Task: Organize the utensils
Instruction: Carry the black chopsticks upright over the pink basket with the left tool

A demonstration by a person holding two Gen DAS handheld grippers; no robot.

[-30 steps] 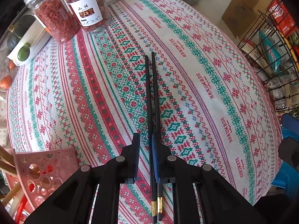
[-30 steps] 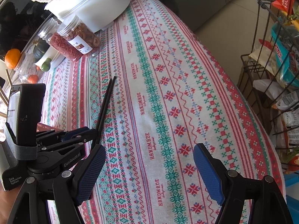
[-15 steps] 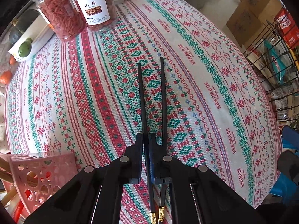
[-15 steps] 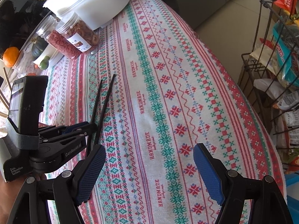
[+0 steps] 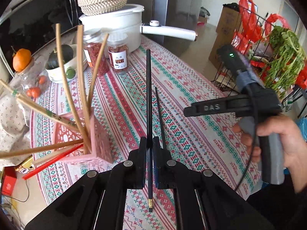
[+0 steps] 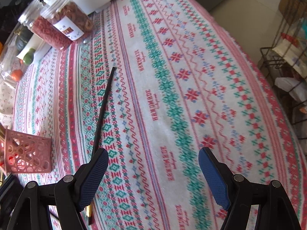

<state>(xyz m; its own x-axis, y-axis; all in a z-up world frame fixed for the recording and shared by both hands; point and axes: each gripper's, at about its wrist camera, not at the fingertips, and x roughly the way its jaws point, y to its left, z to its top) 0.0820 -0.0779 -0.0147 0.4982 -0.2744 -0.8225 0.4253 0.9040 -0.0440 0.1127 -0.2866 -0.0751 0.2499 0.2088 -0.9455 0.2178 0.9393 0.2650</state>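
My left gripper (image 5: 150, 143) is shut on a black chopstick (image 5: 148, 95) with a gold band at its near end, lifted off the table and pointing away. A second black chopstick (image 5: 160, 118) lies on the patterned tablecloth just right of it; it also shows in the right wrist view (image 6: 102, 111), running under my right gripper's left finger. My right gripper (image 6: 153, 170) is open and empty above the cloth. A pink perforated holder (image 5: 96, 143) with several wooden and red chopsticks stands to the left, and appears in the right wrist view (image 6: 28, 153).
Two jars (image 5: 107, 57) of dried red goods, a white pot (image 5: 119, 26) with a woven basket on it, a bowl of fruit (image 5: 61, 65) and an orange (image 5: 21, 59) sit at the back. A wire rack (image 5: 268, 48) with greens stands past the table's right edge.
My left gripper has lifted one black chopstick off the cloth and tilted up; the other stayed on the table. My right gripper has moved closer over the cloth, still open.
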